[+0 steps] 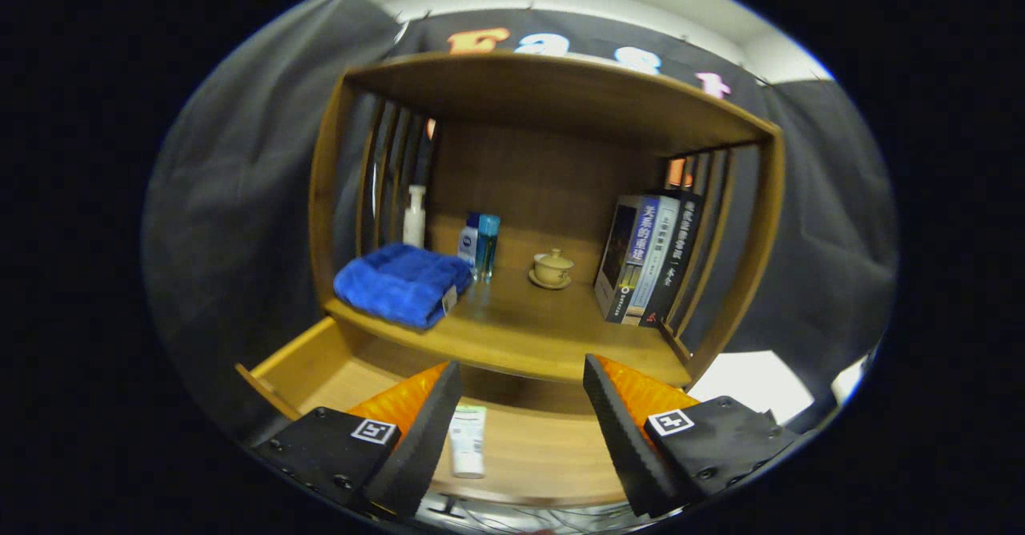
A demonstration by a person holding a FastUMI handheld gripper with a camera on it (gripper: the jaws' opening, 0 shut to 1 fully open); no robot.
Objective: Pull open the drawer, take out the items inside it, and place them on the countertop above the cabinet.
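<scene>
Right now your gripper [522, 387] is hanging over the pulled-out drawer [288, 363] with its fingers spread wide and nothing between the pads. You are looking down into the drawer at a white tube [467, 440], which is lying flat on the drawer floor just inside your left finger [420, 431] and well apart from the right one. Its long axis is running front to back, roughly in line with your fingers, with one end pointing toward the cabinet [544, 215] and the other toward the drawer's front edge; which end carries the cap is too small to tell.

Beyond your fingertips, the countertop [528, 331] above the drawer is carrying a folded blue towel [402, 283] at its left front corner. Behind the towel a white pump bottle [414, 216] is standing near the back left corner, with two small bottles [479, 243] just beside it. A lidded cup on a saucer [551, 269] is sitting toward the back middle, and a row of books [650, 259] is standing upright along the right edge.
</scene>
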